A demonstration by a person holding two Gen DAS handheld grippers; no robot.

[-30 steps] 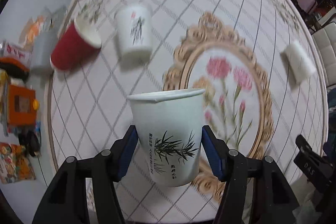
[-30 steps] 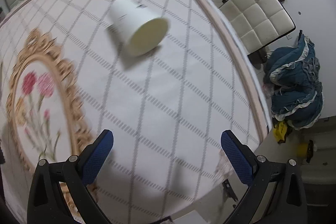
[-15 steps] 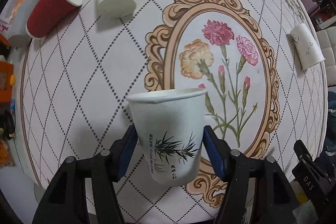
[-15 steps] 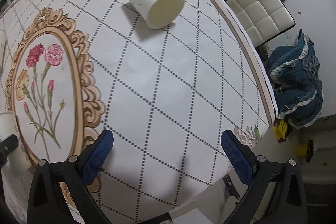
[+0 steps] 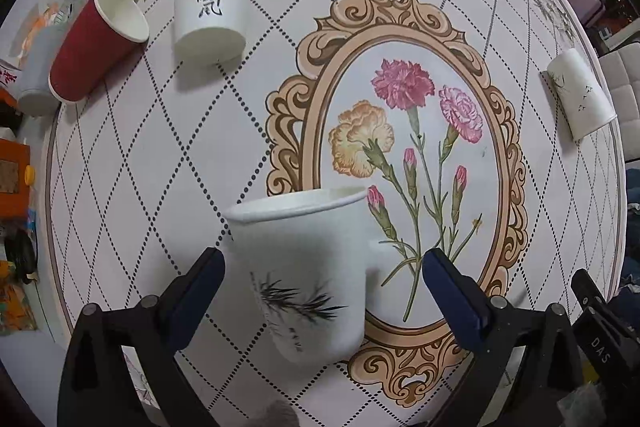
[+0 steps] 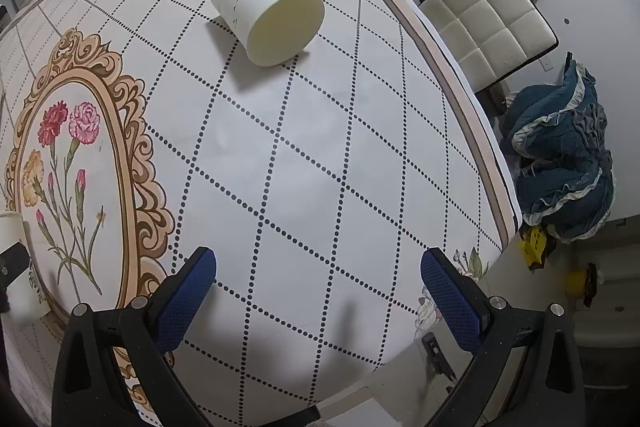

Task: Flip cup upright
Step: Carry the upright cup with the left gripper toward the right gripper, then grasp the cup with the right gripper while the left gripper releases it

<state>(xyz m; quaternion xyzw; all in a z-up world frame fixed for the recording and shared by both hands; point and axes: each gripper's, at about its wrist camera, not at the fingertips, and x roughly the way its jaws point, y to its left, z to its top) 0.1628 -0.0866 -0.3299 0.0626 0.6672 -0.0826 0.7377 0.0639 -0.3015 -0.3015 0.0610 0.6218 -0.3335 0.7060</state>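
The left gripper (image 5: 320, 291) has its jaws released, and the cup (image 5: 304, 267) stands upright between them. Retreat straight back without touching it. The right gripper (image 6: 318, 291) jaws are also released, holding nothing.

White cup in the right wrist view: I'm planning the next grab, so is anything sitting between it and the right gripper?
Nothing visible does. Only bare tablecloth lies between the open right gripper and the white cup.

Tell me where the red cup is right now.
In the left wrist view the red cup lies on its side at the table's far left edge, between a grey cup and the white calligraphy cup.
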